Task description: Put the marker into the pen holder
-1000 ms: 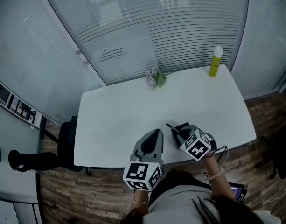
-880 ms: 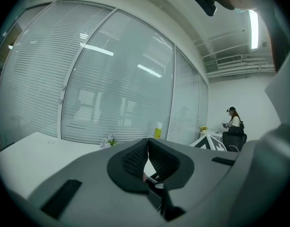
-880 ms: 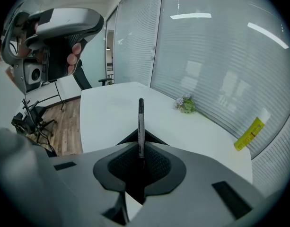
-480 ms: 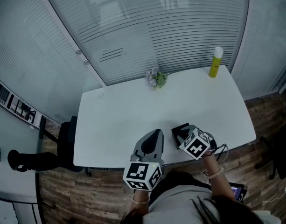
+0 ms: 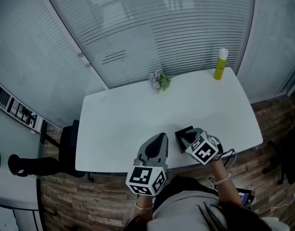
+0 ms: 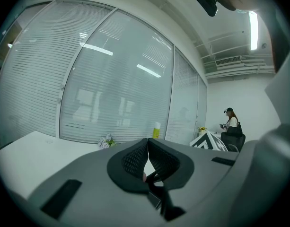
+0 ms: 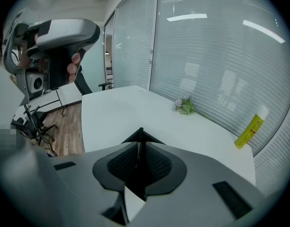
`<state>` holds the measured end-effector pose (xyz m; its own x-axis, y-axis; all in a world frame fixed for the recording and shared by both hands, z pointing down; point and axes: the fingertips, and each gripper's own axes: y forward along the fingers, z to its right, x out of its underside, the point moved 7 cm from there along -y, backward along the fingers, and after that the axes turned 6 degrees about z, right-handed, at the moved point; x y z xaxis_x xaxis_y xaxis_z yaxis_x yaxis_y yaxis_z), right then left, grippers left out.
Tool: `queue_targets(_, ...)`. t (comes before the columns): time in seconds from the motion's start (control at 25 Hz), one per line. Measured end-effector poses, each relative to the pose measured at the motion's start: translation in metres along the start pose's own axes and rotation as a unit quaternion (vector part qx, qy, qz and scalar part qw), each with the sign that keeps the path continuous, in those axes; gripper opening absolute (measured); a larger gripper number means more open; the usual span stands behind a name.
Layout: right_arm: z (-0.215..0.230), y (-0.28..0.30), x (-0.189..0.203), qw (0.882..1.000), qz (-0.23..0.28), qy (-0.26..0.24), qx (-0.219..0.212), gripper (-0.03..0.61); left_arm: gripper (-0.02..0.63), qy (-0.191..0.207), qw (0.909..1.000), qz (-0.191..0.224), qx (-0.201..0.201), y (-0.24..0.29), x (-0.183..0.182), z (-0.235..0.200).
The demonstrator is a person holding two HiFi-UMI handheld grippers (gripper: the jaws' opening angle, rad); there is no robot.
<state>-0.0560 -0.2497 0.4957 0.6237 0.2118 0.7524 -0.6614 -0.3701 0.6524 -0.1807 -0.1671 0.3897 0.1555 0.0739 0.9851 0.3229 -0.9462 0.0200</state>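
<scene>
A black pen holder (image 5: 181,134) stands near the front edge of the white table (image 5: 137,114); in the right gripper view its top corner (image 7: 152,139) shows just beyond the jaws. My right gripper (image 5: 189,138) (image 7: 140,144) is directly over it, shut on a thin black marker (image 7: 139,150) that points down into the holder. In the head view the gripper hides the marker. My left gripper (image 5: 161,136) (image 6: 147,143) hovers to the left of the holder, its jaws shut with nothing between them.
A yellow bottle (image 5: 220,64) stands at the table's far right corner and a small flower bunch (image 5: 159,81) at the far middle. A dark chair (image 5: 66,146) sits off the table's left end. Slatted glass walls enclose the far side.
A second ago the marker's end stuck out up-left above the holder. It has since sunk out of sight under the right gripper. The left gripper has stayed still.
</scene>
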Motion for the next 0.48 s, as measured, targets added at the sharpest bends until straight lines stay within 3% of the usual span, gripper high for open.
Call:
queue_targets(0.2,0.006,-0.018,-0.001,0.997,0.059,0.037,0.02,0.074,0.021,0.003,1.0,0.0,-0.002,0.0,-0.001,0.008)
queue_targets(0.48,0.015,-0.05,-0.001,0.983,0.152,0.094,0.031,0.039,0.021,0.008,0.9999,0.001,-0.011,0.001,0.001,0.025)
